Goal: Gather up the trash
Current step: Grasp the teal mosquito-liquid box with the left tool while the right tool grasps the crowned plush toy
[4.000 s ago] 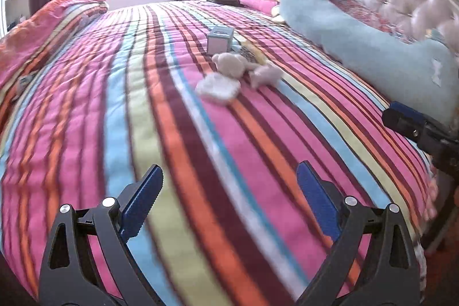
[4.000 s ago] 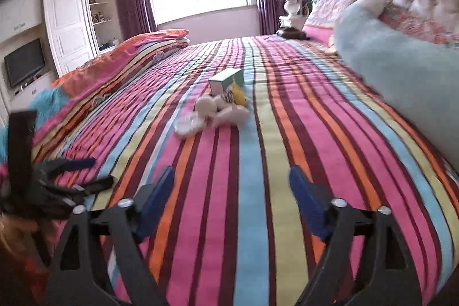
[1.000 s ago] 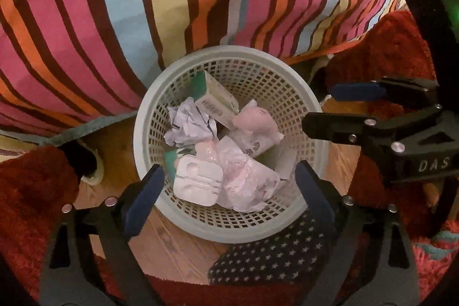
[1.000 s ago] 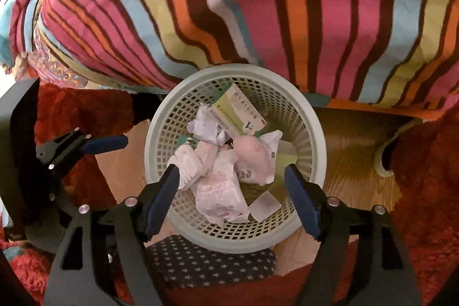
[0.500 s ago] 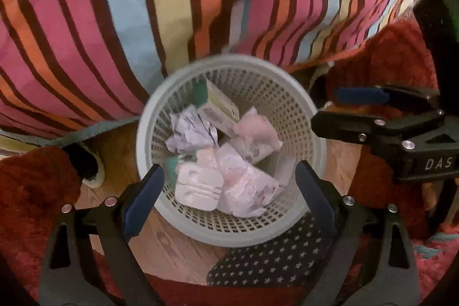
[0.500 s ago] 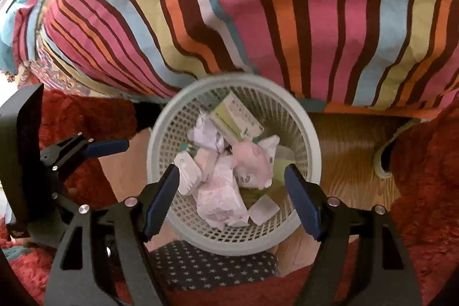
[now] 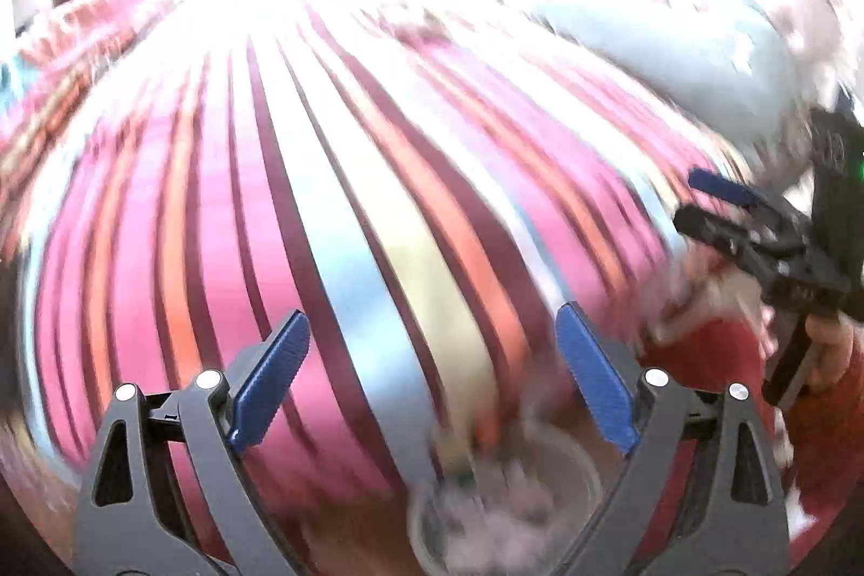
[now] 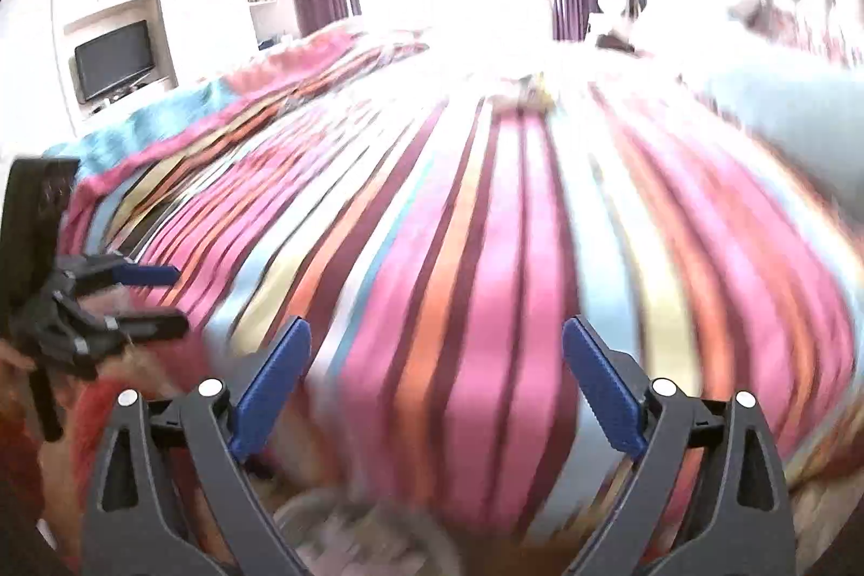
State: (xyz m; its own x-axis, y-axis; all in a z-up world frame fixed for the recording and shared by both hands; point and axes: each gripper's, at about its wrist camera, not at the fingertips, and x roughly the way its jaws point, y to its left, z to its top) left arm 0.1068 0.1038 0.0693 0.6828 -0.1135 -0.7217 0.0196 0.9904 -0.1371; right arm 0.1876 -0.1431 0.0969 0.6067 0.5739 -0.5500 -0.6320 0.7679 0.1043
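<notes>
Both views are motion-blurred. The left hand-held gripper [image 7: 432, 392] is released, nothing between its fingers; the right hand-held gripper [image 8: 437, 392] is opening, also empty. The trash basket [image 7: 502, 516] sits low in frame, below the striped bed [image 7: 335, 176].

One striped bedspread [image 7: 335, 209]. One basket [image 7: 583, 468] of blurred trash at its foot. One long blue pillow [image 8: 799, 117]. One television [image 8: 113, 58]. Two grippers: left gripper [image 7: 432, 379], right gripper [image 8: 436, 384].
</notes>
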